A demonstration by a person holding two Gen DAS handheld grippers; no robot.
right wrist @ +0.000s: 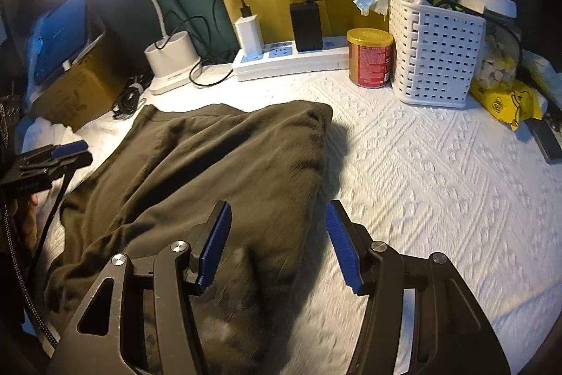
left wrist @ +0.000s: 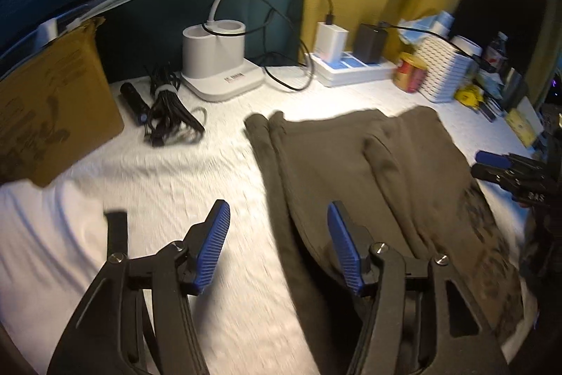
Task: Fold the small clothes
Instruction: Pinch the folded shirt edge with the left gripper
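A dark olive garment (left wrist: 368,164) lies spread on the white textured cover (left wrist: 158,181), its far end folded into soft ridges. My left gripper (left wrist: 277,209) hovers over the garment's left edge, blue pads apart, one finger above the white cover and the other above the cloth. In the right wrist view the same garment (right wrist: 210,164) fills the left half. My right gripper (right wrist: 278,209) stands open over its right edge, nothing pinched. Each gripper shows in the other's view: the right gripper (left wrist: 483,164) at the far right, the left gripper (right wrist: 79,153) at the far left.
Along the back stand a cardboard box (left wrist: 52,115), a black torch (left wrist: 135,104), a bundled cable (left wrist: 168,115), a white lamp base (left wrist: 217,62), a power strip (right wrist: 288,58) with chargers, a red can (right wrist: 368,58), a white basket (right wrist: 435,55) and a yellow packet (right wrist: 505,104).
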